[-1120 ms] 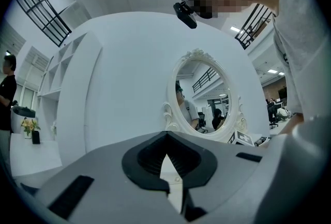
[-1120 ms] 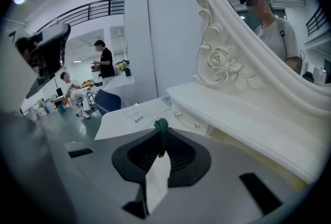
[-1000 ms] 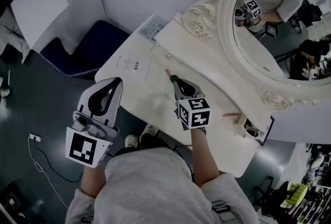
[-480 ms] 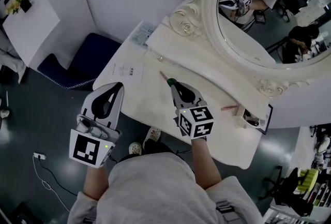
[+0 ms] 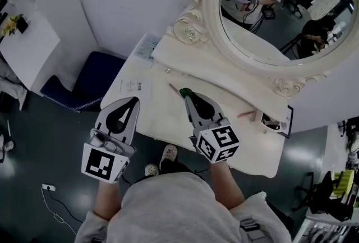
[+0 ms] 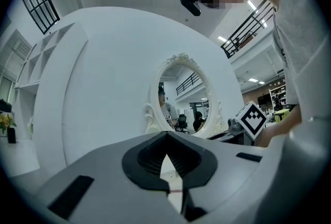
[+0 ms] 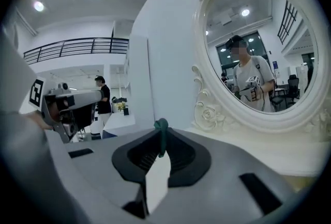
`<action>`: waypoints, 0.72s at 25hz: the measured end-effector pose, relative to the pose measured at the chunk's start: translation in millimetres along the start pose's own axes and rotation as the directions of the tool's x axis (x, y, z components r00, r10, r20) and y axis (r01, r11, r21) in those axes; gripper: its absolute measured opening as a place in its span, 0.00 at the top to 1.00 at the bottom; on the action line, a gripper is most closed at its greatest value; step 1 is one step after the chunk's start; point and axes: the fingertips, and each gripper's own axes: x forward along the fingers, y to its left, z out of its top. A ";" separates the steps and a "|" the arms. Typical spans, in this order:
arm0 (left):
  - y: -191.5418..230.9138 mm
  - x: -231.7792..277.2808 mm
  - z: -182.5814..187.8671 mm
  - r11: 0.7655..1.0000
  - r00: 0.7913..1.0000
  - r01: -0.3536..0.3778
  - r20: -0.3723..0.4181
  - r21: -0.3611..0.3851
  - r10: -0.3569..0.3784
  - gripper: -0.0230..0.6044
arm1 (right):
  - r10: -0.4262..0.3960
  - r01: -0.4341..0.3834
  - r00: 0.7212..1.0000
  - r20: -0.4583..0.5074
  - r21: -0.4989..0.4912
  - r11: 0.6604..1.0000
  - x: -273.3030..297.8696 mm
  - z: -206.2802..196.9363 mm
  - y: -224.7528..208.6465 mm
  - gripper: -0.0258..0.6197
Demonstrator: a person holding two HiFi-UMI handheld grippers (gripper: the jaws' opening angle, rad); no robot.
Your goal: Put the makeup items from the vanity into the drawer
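Right gripper [image 5: 185, 94] pinches a slim, dark-green-ended makeup pencil [image 5: 184, 91] over the cream vanity top [image 5: 235, 138]. At its 9 o'clock, the left gripper [image 5: 134, 100] is closed and empty. An ornate oval white mirror [image 5: 263, 17] stands at 1 o'clock, and a navy cushioned seat [image 5: 84, 79] at 10 o'clock on the dark floor [image 5: 33, 141].

Two grippers [image 5: 134, 101] [image 5: 187, 96], one mirror [image 5: 263, 17], two papers [image 5: 147, 45] [image 5: 134, 85], one green item [image 7: 162, 125].

Vanity top [image 5: 231, 104] bare between right gripper [image 5: 185, 94], clamped on green item [image 5: 185, 91], and pink stick [image 5: 245, 114]. Thin stick [image 5: 173, 89] just left of its tips. Small box [image 5: 270, 124] blocks right end. Mirror frame [image 5: 289, 86] walls rear. Paper [image 5: 134, 85] flat at left corner. Blue seat [image 5: 84, 76] beside left edge.
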 end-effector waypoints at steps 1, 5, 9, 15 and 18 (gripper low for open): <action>-1.0 0.6 3.3 1.000 1.000 0.004 0.018 -0.001 -0.004 0.95 | 0.001 -0.001 1.000 0.016 0.002 1.000 -3.6 4.9 2.7 0.89; -4.4 2.0 17.4 1.000 0.995 0.020 0.097 -0.003 -0.019 0.95 | 0.007 -0.007 0.997 0.075 0.005 1.000 -17.7 22.3 13.9 0.89; -11.5 -0.4 19.3 0.999 0.992 0.052 0.113 -0.006 -0.051 0.95 | 0.012 -0.011 0.993 0.115 -0.011 1.000 -32.1 32.8 28.5 0.90; -23.8 -6.9 24.9 0.995 0.987 0.095 0.130 0.014 -0.096 0.95 | 0.003 0.003 0.986 0.164 -0.036 0.999 -53.9 42.2 46.4 0.90; -29.7 -10.5 27.7 0.994 0.984 0.111 0.139 0.019 -0.113 0.95 | -0.017 0.024 0.982 0.186 -0.040 0.999 -65.2 46.2 51.7 0.90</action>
